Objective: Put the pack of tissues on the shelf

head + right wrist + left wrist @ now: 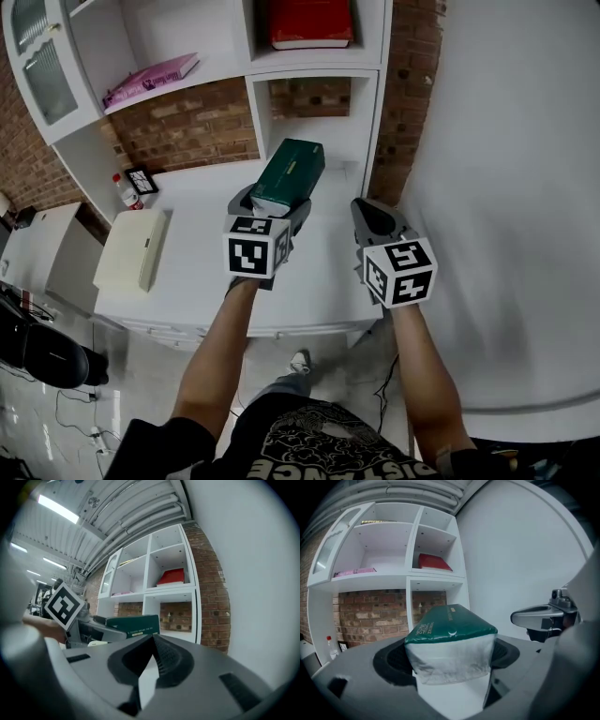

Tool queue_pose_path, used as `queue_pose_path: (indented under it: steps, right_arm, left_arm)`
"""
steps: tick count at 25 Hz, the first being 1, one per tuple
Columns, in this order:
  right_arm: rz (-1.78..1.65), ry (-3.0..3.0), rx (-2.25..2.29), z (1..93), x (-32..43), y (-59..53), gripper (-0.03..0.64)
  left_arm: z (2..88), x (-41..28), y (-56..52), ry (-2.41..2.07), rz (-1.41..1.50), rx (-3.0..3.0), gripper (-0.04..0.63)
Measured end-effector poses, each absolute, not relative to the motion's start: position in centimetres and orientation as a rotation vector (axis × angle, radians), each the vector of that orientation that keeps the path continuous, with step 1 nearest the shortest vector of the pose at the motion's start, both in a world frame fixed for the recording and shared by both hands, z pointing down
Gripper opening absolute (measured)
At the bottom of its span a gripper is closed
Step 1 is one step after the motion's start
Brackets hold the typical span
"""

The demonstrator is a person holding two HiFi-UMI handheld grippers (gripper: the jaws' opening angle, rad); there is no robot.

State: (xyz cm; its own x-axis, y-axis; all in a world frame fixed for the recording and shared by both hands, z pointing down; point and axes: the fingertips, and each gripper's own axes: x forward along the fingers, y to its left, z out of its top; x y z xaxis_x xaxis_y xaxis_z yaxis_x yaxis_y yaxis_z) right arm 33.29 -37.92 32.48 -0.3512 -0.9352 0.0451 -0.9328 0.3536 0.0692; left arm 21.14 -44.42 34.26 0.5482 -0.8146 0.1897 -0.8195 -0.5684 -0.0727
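The pack of tissues [289, 174] has a dark green top and clear white ends. My left gripper [272, 208] is shut on its near end and holds it up over the white counter [206, 202], pointing toward the lower shelf cubby [323, 127]. In the left gripper view the pack [450, 641] fills the space between the jaws, with the shelf unit [410, 576] behind it. My right gripper [373, 217] hovers to the right, shut and empty; its view shows the jaws meeting at the tips [152, 637] and the pack [133, 624] to the left.
A red book [311, 22] lies in the upper cubby and a pink book [150, 81] on the left shelf. A cream box [133, 248], a small bottle [127, 192] and a small frame [142, 179] sit on the counter's left. A white wall [506, 187] stands close on the right.
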Motion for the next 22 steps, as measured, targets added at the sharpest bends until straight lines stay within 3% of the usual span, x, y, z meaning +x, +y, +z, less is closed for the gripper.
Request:
queue_pose_path:
  steps: [22]
  right_arm:
    - [-0.055,-2.417,1.806,33.1,36.3,-49.8,0.005]
  left_arm:
    - [35.2,27.7,-59.0,-1.295,0.365,2.814,0.448]
